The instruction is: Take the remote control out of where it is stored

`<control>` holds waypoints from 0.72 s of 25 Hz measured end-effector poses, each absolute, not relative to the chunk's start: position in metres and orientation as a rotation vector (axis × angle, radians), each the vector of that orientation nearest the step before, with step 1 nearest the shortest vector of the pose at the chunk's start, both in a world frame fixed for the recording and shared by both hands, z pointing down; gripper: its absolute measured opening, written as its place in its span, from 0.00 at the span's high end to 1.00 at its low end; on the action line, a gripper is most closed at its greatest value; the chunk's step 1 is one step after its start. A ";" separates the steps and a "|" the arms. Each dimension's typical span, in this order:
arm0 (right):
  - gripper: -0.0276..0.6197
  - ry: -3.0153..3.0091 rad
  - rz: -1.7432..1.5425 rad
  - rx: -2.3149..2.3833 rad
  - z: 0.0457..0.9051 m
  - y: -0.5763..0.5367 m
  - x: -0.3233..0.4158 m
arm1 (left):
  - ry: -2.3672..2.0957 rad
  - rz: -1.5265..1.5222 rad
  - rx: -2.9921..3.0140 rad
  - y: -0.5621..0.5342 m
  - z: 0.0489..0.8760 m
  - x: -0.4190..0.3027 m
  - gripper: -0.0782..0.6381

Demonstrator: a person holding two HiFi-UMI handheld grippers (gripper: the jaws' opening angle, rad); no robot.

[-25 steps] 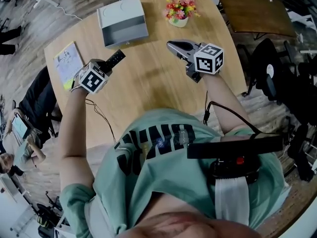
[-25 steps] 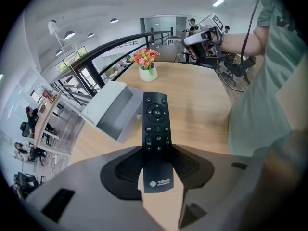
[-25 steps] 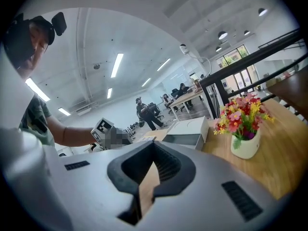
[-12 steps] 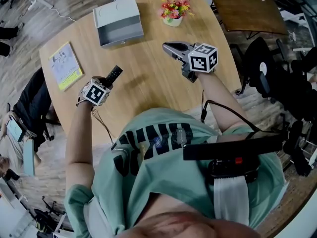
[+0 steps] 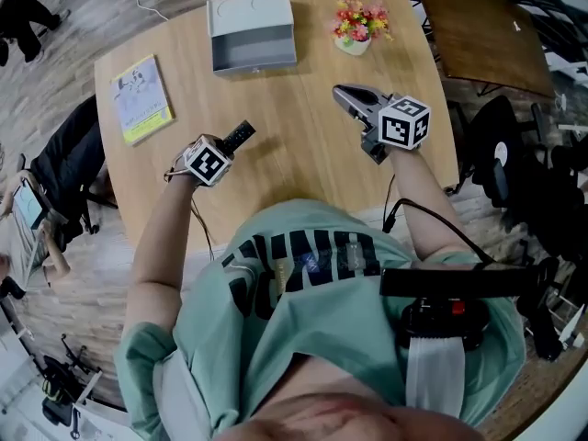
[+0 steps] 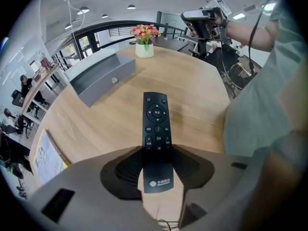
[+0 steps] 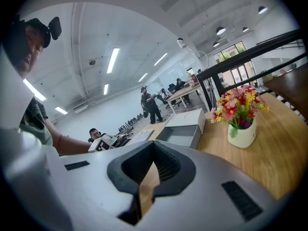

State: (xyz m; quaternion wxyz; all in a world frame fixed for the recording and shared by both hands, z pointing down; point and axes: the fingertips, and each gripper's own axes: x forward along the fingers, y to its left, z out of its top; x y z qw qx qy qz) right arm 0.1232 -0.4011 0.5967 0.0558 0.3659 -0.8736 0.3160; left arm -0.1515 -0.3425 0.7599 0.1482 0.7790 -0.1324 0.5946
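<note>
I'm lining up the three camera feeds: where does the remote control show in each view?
Head view: remote control left of centre, sticking out of the left gripper.
Left gripper view: remote control at dead centre, clamped between the jaws.
Right gripper view: cannot be made out.
Shared landmark: the flower pot on the table.

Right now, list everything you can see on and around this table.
table: one, light wood, centre
box: one, grey, open, table's far edge
flowers: one white pot, red and yellow blooms, right of the box
booklet: one, yellow-edged, table's left edge
remote: one, black, in the left gripper's jaws
left gripper: one, grey, shut on the remote
right gripper: one, grey, shut, empty, over the table's right side
</note>
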 end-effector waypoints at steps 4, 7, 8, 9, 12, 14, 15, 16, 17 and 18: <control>0.95 -2.645 0.957 1.113 0.595 -0.400 0.122 | -0.355 1.744 2.240 -0.339 0.766 -0.149 0.63; 0.95 -2.638 0.963 1.122 0.597 -0.400 0.125 | -0.335 1.761 2.237 -0.337 0.774 -0.145 0.63; 0.95 -2.635 0.967 1.126 0.598 -0.400 0.127 | -0.327 1.770 2.235 -0.337 0.777 -0.144 0.63; 0.95 -2.632 0.971 1.129 0.599 -0.400 0.128 | -0.319 1.776 2.233 -0.336 0.780 -0.143 0.63; 0.95 -2.624 0.982 1.136 0.605 -0.400 0.132 | -0.290 1.789 2.226 -0.334 0.789 -0.138 0.63; 0.95 -2.620 0.988 1.139 0.608 -0.400 0.135 | -0.271 1.804 2.218 -0.332 0.796 -0.136 0.63; 0.95 -2.618 0.990 1.140 0.609 -0.400 0.136 | -0.264 1.810 2.215 -0.332 0.799 -0.135 0.63; 0.95 -2.616 0.991 1.141 0.611 -0.401 0.137 | -0.258 1.815 2.212 -0.332 0.801 -0.134 0.63; 0.95 -2.614 0.992 1.144 0.611 -0.401 0.139 | -0.254 1.820 2.210 -0.332 0.803 -0.134 0.63; 0.95 -2.612 0.993 1.148 0.612 -0.402 0.140 | -0.251 1.826 2.208 -0.332 0.804 -0.134 0.63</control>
